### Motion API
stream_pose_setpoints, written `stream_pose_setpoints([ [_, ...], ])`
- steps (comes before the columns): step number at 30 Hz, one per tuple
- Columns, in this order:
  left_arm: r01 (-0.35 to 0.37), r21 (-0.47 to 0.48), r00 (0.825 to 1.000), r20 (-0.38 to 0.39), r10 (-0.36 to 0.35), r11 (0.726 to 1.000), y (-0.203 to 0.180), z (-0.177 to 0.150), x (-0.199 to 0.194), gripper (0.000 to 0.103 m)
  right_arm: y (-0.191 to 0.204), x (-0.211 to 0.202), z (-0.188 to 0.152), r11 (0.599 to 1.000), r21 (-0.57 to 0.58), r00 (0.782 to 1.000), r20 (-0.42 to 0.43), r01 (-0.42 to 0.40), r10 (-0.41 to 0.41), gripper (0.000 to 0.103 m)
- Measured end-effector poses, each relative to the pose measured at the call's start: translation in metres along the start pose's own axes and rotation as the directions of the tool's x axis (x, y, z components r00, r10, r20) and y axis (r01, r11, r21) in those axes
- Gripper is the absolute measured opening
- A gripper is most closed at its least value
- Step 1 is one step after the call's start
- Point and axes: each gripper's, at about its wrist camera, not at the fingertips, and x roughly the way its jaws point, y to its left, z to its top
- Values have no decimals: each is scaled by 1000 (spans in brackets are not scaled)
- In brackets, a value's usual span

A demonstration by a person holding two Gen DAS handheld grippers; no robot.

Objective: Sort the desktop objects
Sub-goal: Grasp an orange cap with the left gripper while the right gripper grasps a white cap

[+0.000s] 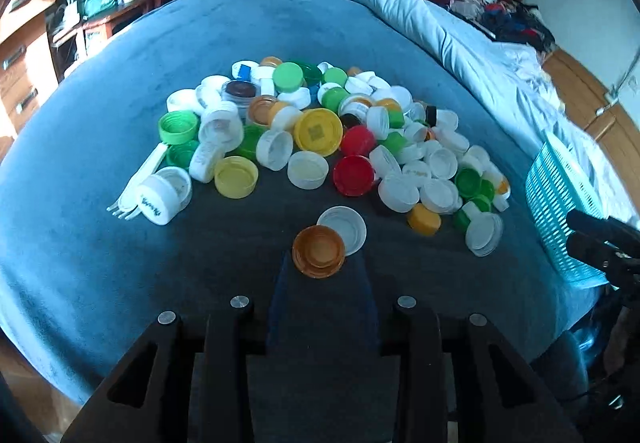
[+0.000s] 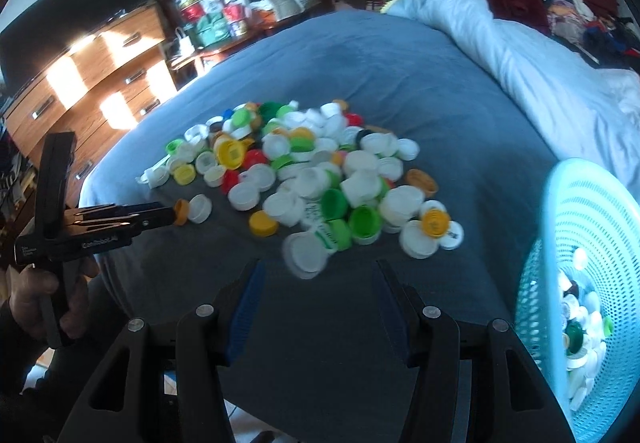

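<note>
Pick step: left gripper (image 2: 174, 214) clamped on orange cap (image 1: 319, 251), near edge of cap pile (image 1: 320, 135). Right gripper (image 2: 318, 307) wide, empty. Next, probably: carry cap across to basket (image 2: 592, 243), release.

Black handheld grippers with blue finger pads

The right gripper (image 2: 320, 307) has black fingers (image 2: 244, 307), blue ribbed pads and round silver screws; the left gripper (image 2: 172, 217) bears small white lettering, too blurred to read; dark sleeve, apparently.
</note>
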Motion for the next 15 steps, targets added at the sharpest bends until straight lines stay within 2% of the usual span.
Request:
stream_pose_setpoints([
  [4, -38, -1, 999, 8, 38, 999, 3, 1, 10, 29, 7, 8, 2, 1000, -9, 1000, -12, -10, 10, 60],
  [7, -22, -8, 1000, -5, 22, 1000, 7, 2, 17, 29, 12, 12, 5, 1000, -16, 1000, -19, -14, 14, 60],
  [9, -21, -7, 1000, -5, 21, 1000, 9, 1, 15, 25, 17, 17, 7, 999, -26, 1000, -24, -20, 20, 60],
  [15, -50, -114, 996, 64, 57, 992, 44, 4, -24, 25, 50, 42, 19, 991, -97, 996, -21, -93, 91, 60],
])
